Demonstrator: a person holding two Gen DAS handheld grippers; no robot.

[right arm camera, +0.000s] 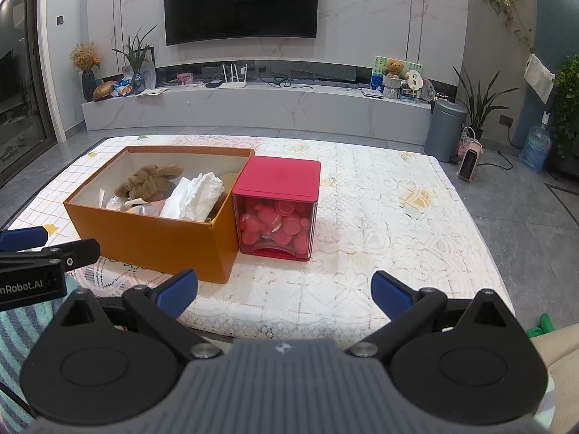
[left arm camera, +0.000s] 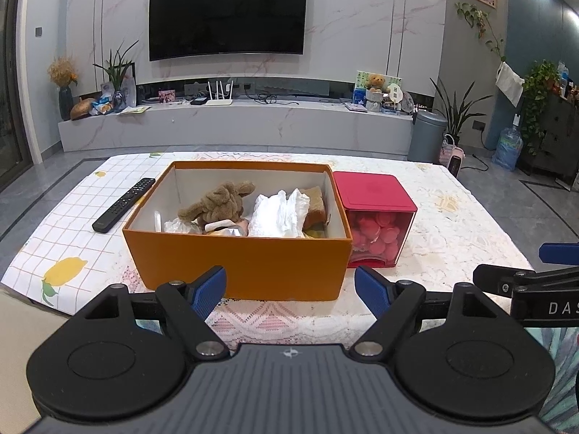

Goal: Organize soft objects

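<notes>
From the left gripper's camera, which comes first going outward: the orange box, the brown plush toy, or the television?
Nearest first from the left gripper:
1. Orange box, straight ahead on the table.
2. Brown plush toy, inside the box, toward its left back.
3. Television, on the far wall.

Both wrist views face forward from the table's near edge; both show the orange box [left arm camera: 239, 260] and red container [right arm camera: 278, 195]

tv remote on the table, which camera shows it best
The left wrist view: the black remote lies fully visible on the tablecloth, left of the orange box. The right wrist view does not show it at all; it falls out of sight beyond the box's far side.
</notes>
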